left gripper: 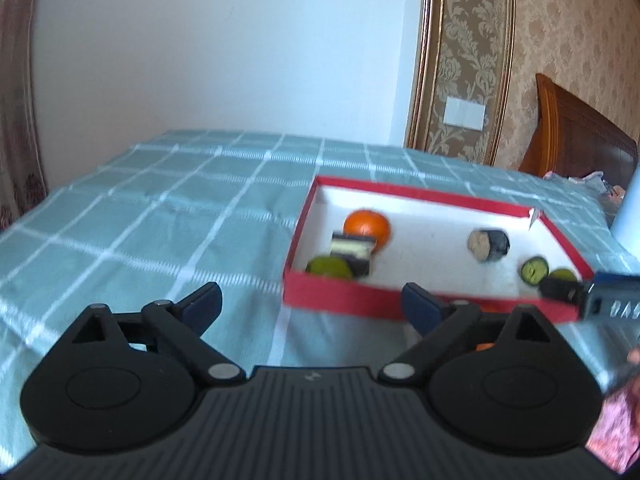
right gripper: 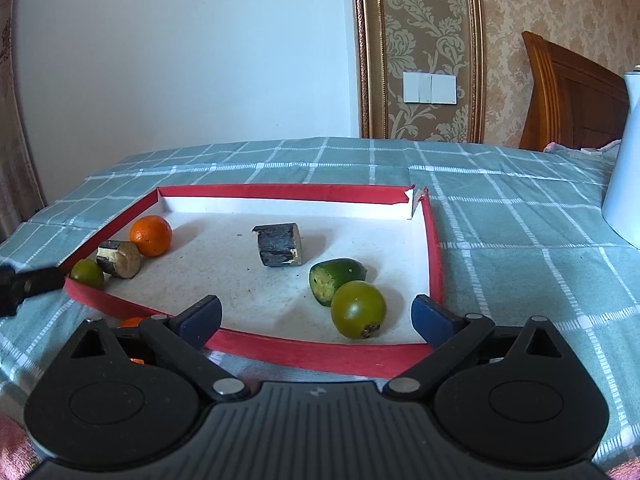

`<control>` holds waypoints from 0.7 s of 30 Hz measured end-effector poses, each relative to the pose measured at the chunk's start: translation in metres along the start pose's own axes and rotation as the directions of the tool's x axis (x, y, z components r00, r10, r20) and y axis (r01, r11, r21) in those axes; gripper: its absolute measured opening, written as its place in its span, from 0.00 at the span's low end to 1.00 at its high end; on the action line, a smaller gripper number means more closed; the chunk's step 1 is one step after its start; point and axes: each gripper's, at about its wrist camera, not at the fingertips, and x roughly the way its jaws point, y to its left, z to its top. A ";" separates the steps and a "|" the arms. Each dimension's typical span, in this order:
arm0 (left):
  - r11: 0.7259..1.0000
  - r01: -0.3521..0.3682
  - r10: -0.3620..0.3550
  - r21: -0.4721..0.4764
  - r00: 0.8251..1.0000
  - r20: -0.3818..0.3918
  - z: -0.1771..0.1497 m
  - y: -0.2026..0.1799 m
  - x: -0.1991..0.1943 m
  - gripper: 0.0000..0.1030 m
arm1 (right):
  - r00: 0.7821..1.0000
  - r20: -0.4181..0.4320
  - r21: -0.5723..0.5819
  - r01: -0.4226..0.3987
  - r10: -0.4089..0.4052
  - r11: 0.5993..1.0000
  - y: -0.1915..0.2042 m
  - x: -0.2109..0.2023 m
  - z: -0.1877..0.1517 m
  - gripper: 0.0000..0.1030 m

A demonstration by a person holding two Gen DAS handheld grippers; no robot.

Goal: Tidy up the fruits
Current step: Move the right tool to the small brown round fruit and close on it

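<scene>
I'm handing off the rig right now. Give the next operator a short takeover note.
Left gripper: open, empty, left of the red tray.
Right gripper: open, empty, at the tray's near rim.
In tray: orange, two green fruits, cut green piece, two dark cut chunks.
Left: something orange lies outside the tray's near-left edge, mostly hidden.

Home bedroom: wooden headboard (right gripper: 568,92), damask wallpaper (right gripper: 560,12), checked teal bedspread (right gripper: 500,220), wall switch (right gripper: 429,87).
</scene>
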 end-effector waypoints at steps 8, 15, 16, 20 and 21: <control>1.000 0.010 -0.009 0.020 0.999 -0.040 -0.009 0.003 0.005 0.98 | 0.996 0.054 0.035 -0.068 0.066 0.997 -0.010 -0.040 -0.018 0.99; 0.994 0.077 -0.086 -0.077 0.989 -0.120 -0.012 0.018 0.018 1.00 | 0.994 0.053 -0.044 -0.094 0.097 0.995 -0.004 -0.075 -0.038 0.99; 0.992 0.086 -0.097 -0.091 0.989 -0.115 -0.012 0.021 0.017 1.00 | 0.994 0.047 -0.063 -0.095 0.098 0.993 -0.001 -0.077 -0.040 0.99; 0.990 0.095 -0.106 -0.105 0.988 -0.111 -0.013 0.023 0.016 1.00 | 0.995 0.049 -0.159 -0.075 0.084 0.984 0.012 -0.083 -0.048 0.98; 0.990 0.093 -0.104 -0.102 0.988 -0.112 -0.013 0.022 0.016 1.00 | 0.996 0.054 -0.187 -0.065 0.076 0.980 0.016 -0.083 -0.049 0.97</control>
